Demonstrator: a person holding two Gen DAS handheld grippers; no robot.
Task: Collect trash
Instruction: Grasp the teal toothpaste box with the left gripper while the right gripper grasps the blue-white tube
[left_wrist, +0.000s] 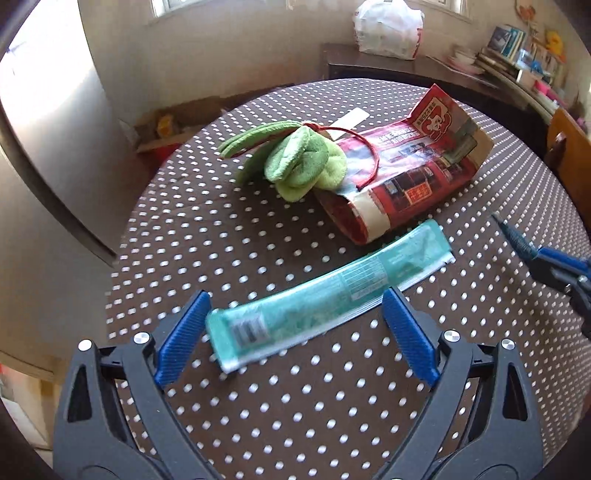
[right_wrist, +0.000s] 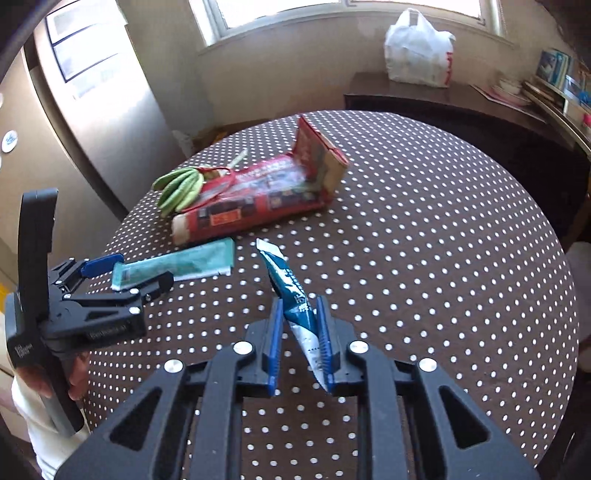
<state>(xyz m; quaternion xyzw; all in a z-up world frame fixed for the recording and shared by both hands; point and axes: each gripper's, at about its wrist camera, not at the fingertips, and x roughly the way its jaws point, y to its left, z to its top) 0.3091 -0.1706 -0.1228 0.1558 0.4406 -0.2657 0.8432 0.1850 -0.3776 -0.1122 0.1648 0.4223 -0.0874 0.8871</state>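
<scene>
A long teal wrapper (left_wrist: 317, 299) lies on the polka-dot table (left_wrist: 258, 398). My left gripper (left_wrist: 295, 306) is open, its blue fingers on either side of the wrapper's near part. It also shows in the right wrist view (right_wrist: 129, 275), around the teal wrapper (right_wrist: 177, 266). My right gripper (right_wrist: 299, 314) is shut on a dark blue and white wrapper (right_wrist: 295, 299), held above the table. A red paper bag (left_wrist: 406, 173) lies flat at mid-table. The right gripper's tip (left_wrist: 517, 240) shows at the right edge of the left wrist view.
A green cloth item (left_wrist: 291, 158) with a red cord lies against the red bag. A white plastic bag (right_wrist: 417, 51) stands on a dark sideboard (right_wrist: 443, 103) behind the table. A fridge (right_wrist: 92, 92) stands at the left. Shelves with clutter are at the far right.
</scene>
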